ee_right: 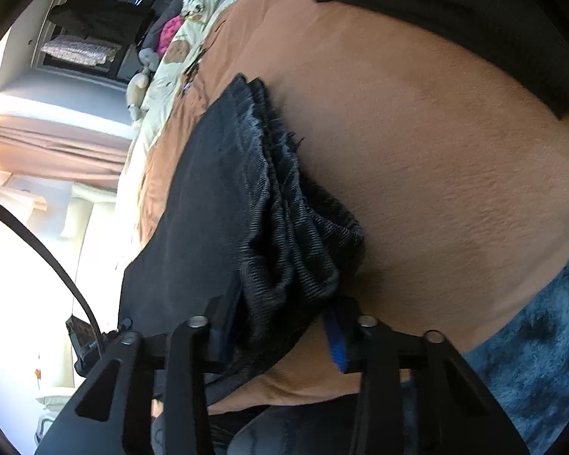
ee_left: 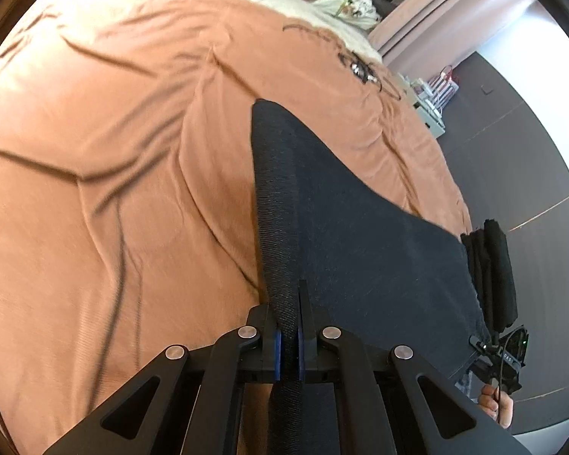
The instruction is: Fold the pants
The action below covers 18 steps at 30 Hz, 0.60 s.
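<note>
Dark ribbed pants are hanging stretched above the orange bedspread. I'm pinching one edge tight in my left hand-held gripper; my right hand-held gripper is clamping the bunched layers. Thick bunch could slip loose, wrecking the fold.
</note>
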### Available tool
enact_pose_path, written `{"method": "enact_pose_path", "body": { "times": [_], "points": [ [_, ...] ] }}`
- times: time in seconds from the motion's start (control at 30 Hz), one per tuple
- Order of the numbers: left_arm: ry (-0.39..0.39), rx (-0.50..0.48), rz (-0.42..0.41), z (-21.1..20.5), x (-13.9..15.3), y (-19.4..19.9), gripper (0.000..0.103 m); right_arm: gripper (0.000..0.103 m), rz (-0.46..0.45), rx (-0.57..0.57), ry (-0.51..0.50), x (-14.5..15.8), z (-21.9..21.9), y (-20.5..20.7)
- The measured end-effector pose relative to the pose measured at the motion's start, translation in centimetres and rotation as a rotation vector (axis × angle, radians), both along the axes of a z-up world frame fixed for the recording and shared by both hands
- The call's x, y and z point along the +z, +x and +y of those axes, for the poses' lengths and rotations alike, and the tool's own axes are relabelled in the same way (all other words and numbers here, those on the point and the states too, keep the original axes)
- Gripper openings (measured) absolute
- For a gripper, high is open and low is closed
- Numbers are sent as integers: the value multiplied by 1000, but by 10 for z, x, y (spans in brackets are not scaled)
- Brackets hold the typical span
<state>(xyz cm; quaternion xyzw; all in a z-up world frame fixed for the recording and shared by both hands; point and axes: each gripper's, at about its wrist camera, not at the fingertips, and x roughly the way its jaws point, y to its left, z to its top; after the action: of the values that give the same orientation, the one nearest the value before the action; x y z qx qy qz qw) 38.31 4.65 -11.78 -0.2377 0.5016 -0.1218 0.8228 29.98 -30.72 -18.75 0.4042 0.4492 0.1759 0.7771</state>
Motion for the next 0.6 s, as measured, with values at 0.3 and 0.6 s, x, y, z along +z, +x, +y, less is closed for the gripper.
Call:
{"method": "enact_pose_path", "body": {
  "times": [0.3, 0.6],
  "points": [
    [81, 56, -1, 53, 21, -3, 5, 31, 5, 101, -20, 6, 42, 10],
    [124, 130, 23, 116, 18, -9, 5, 31, 6, 212, -74, 13, 96, 27]
  ]
}}
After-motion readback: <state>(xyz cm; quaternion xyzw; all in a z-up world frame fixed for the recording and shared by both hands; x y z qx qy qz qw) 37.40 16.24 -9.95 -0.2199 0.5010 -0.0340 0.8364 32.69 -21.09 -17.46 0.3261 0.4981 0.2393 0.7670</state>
